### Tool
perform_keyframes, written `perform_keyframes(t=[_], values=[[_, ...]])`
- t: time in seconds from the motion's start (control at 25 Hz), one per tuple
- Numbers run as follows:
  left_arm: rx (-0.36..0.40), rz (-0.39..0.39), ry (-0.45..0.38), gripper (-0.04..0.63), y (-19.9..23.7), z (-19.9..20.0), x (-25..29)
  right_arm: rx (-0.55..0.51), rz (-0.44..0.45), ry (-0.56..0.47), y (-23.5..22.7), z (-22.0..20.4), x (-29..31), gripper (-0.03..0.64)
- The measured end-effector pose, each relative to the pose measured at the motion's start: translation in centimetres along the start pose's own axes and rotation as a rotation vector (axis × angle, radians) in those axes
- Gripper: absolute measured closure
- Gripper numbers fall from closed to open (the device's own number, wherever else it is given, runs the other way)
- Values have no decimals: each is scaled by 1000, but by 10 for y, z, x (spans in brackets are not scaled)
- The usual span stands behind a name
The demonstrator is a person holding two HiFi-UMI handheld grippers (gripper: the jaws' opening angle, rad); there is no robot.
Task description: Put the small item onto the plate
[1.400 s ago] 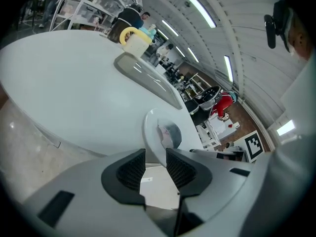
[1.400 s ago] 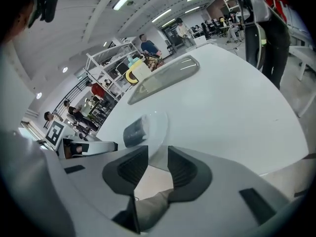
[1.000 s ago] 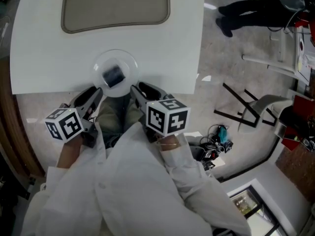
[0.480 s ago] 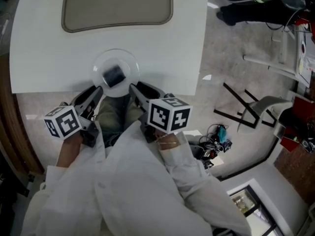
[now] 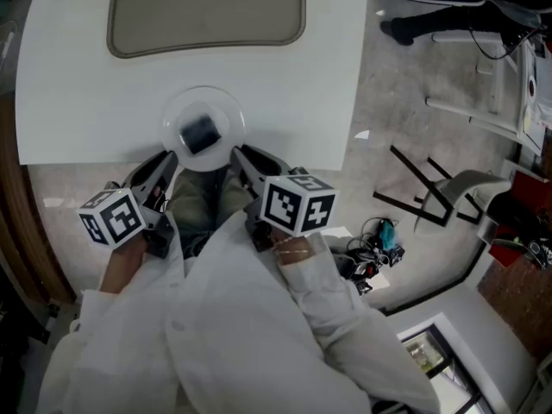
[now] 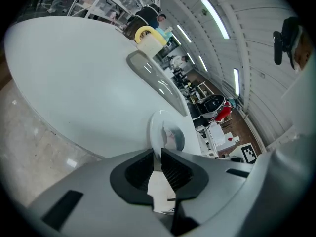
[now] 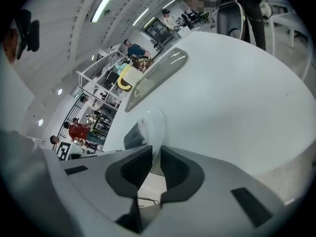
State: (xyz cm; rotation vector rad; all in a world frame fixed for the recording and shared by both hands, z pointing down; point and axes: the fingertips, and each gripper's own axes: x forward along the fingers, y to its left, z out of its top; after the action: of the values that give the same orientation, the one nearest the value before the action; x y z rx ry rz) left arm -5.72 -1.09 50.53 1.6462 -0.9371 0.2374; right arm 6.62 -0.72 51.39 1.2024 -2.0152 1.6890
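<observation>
Left gripper view: left claw point(image 6: 157, 154) just closing, narrow gap, empty; right claw point(image 7: 156, 152) alike.

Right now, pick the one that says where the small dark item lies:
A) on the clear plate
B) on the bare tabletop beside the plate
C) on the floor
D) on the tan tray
A: the head view shows the small dark item lying in the middle of the clear plate, inside its rim.
</observation>
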Motion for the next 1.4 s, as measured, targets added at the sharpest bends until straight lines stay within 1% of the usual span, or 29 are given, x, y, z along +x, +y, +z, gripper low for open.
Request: perform_keyframes(t=[0.24, 0.4, 0.56, 0.64, 0.72, 1.08, 1.4], values=[[66, 33, -44, 540, -2, 6, 1, 37, 26, -15, 1, 1, -1, 561], [103, 34, -40, 540, -3, 7, 3, -13, 1, -11, -1, 2, -1, 561], [143, 57, -33, 538, 2, 2, 3, -58, -10, 3, -1, 3, 3, 568], [150, 73, -28, 538, 5, 1, 1, -77, -13, 4, 2, 4, 4, 569], [149, 80, -26, 539, 5, 1, -2, -75, -7, 3, 6, 5, 4, 571], [140, 83, -40, 538, -5, 9, 2, -83, 7, 6, 8, 20, -1, 571], [156, 105, -60, 538, -12, 27, 7, -110, 19, 11, 9, 39, 4, 571]])
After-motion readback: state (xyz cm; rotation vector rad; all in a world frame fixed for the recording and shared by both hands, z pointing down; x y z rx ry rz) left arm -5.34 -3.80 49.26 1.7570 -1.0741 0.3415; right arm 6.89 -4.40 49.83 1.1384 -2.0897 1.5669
